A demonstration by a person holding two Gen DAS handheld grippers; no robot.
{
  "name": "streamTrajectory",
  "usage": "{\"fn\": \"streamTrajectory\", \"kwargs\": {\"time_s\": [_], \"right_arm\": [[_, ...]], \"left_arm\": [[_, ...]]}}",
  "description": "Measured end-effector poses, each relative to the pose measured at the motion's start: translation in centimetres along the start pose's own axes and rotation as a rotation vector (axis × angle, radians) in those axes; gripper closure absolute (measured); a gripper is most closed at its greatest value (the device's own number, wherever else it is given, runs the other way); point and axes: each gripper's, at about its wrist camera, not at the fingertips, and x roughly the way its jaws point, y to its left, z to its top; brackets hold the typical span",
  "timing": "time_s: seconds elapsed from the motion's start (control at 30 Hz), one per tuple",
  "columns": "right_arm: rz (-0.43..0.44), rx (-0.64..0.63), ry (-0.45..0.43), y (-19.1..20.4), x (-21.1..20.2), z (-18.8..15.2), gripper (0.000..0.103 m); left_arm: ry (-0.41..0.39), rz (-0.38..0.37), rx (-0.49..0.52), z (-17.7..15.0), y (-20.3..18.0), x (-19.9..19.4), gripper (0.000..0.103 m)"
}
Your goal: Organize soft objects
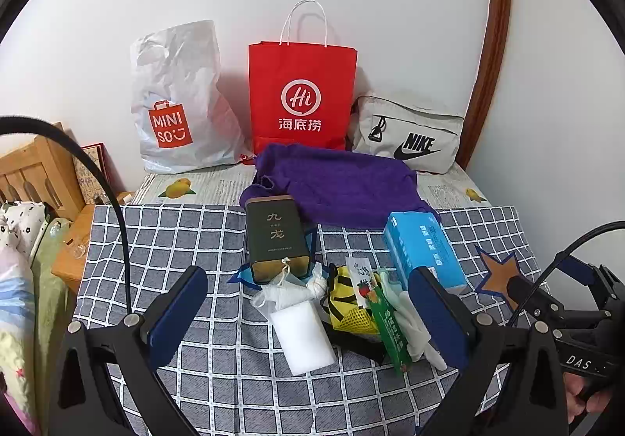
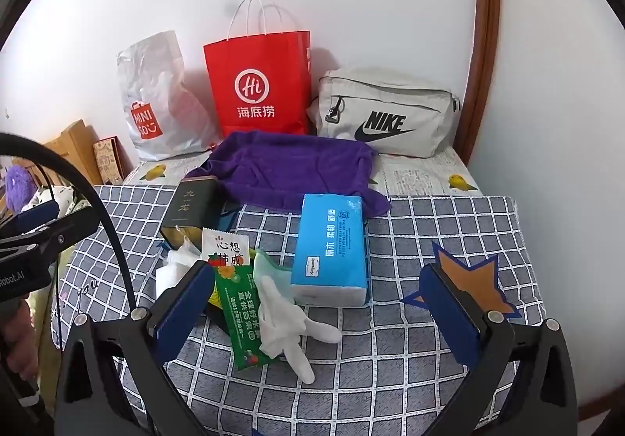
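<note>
A pile of soft things lies on the checked cloth (image 1: 195,241): a white sponge block (image 1: 302,336), a white drawstring pouch (image 1: 285,289), a yellow mesh bag (image 1: 349,309), a green snack packet (image 1: 384,322) (image 2: 240,313) and a white glove (image 2: 289,326) (image 1: 418,330). A blue tissue pack (image 1: 424,246) (image 2: 332,244) and a purple towel (image 1: 336,182) (image 2: 297,166) lie behind. My left gripper (image 1: 312,315) is open above the pile. My right gripper (image 2: 318,301) is open above the glove, and its body shows at the right of the left wrist view (image 1: 578,315).
A dark tea tin (image 1: 277,235) (image 2: 191,207) stands behind the pile. A white Miniso bag (image 1: 175,100), a red paper bag (image 1: 302,92) (image 2: 259,84) and a grey Nike bag (image 1: 410,133) (image 2: 384,114) stand against the wall. A wooden bed frame (image 1: 39,170) is at left.
</note>
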Motion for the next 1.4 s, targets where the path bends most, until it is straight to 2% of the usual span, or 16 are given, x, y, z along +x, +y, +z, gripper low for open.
{"fn": "streamTrajectory", "kwargs": {"time_s": [1.4], "right_arm": [[0.005, 0.002, -0.014, 0.14, -0.38, 0.09, 0.000]], "left_arm": [[0.017, 0.001, 0.027, -0.24, -0.40, -0.08, 0.000]]}}
